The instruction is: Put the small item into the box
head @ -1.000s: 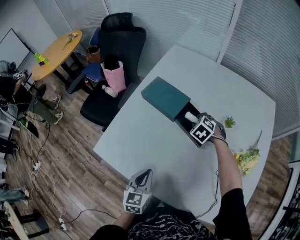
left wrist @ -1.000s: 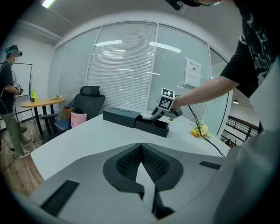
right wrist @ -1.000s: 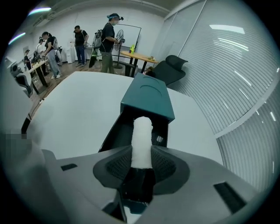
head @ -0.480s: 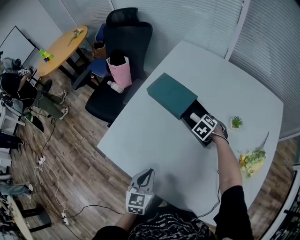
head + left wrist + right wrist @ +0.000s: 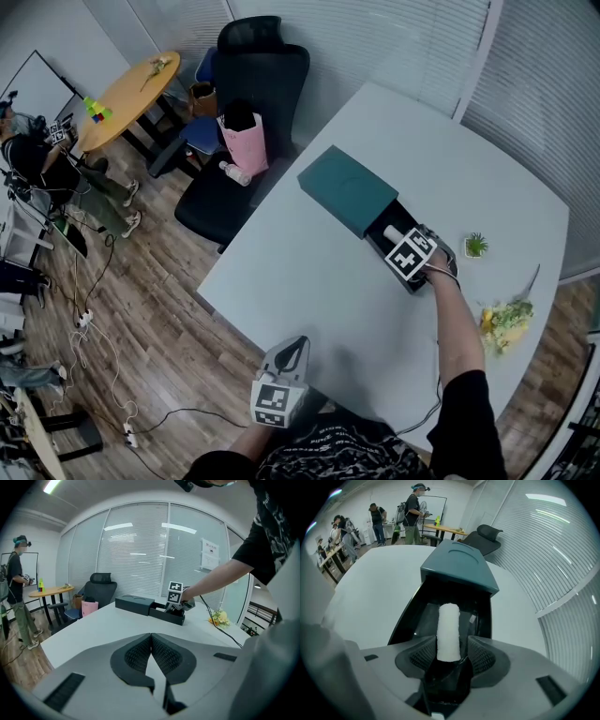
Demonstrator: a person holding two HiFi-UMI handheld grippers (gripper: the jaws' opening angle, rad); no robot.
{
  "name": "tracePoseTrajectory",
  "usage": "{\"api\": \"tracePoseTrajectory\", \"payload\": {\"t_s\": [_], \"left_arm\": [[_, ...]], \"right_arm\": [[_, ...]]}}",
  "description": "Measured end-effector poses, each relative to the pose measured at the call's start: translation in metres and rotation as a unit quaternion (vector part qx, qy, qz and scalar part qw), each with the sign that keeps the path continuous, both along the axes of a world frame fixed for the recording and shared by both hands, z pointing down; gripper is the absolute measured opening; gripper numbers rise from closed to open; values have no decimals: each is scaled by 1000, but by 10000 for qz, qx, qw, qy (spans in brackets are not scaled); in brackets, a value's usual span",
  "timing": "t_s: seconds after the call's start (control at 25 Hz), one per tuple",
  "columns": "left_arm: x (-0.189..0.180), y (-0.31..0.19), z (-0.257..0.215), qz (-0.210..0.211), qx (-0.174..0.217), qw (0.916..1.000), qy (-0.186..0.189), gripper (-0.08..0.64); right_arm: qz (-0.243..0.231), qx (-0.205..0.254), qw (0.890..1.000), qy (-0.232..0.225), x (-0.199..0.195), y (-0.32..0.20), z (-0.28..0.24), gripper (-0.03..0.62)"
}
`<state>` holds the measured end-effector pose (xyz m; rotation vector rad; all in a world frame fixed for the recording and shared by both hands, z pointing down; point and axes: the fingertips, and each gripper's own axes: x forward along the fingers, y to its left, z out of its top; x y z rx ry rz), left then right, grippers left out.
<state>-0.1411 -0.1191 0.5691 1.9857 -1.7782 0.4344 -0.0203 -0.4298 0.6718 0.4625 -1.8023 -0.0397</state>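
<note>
A wood-plank floor [image 5: 141, 309] is running under the whole room, with closed slatted blinds [image 5: 375, 37] lining the far walls and people standing off at the left edge. A large white table [image 5: 309, 281] with a smooth matte top and rounded corners is filling the middle of the head view. Beyond its far edge a black mesh-back office chair [image 5: 253, 94] is standing with a pink bag [image 5: 246, 145] on its seat, and a round wooden table [image 5: 122, 94] is sitting further left. On the white table a teal box [image 5: 347, 189], a flat rectangular sleeve, is lying with its black inner tray [image 5: 405, 620] slid out toward the person. A bunch of yellow flowers [image 5: 504, 319] is lying near the table's right edge and a tiny green potted plant [image 5: 476, 246] is standing just beside the tray. The right forearm [image 5: 455, 328], bare below a black sleeve, is stretching out across the table and holding the right gripper [image 5: 451, 653] over the tray's open end. Its jaws are opening, and the small item, a fuzzy white roll [image 5: 448, 630], is lying lengthwise between them inside the tray, a gap showing at the right pad. The left gripper [image 5: 151, 639] is hovering at the table's near edge, its ribbed pads pressed together on nothing.
</note>
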Motion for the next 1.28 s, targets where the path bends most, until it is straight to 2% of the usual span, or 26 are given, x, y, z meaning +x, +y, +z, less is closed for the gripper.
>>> {"api": "tracePoseTrajectory", "payload": {"t_s": [0.08,0.12,0.4,0.56,0.72,1.0,1.28], "left_arm": [[0,2,0,7,7,10000,9,20],[0,4,1,5,8,10000,14,20],[2,6,3,63,24,9999,95,20],[10,-1,-1,111,131,9994,288,20],[20,-5,-7,345,243,9986,324,20],[36,-2,-6,737,196,9960,458,20],[52,1,-15,1076,317,9918,606,20]], "right_arm": [[193,-155,9994,-232,-1,1,-3,279],[271,-211,9987,-387,-2,2,-7,285],[404,185,9927,-1119,-7,-4,-51,287],[601,51,9838,-1689,-10,8,-76,287],[547,308,9777,-2002,-8,22,-109,287],[451,631,9649,-2510,-7,61,-160,285],[643,900,9374,-3303,-1,98,-206,268]]}}
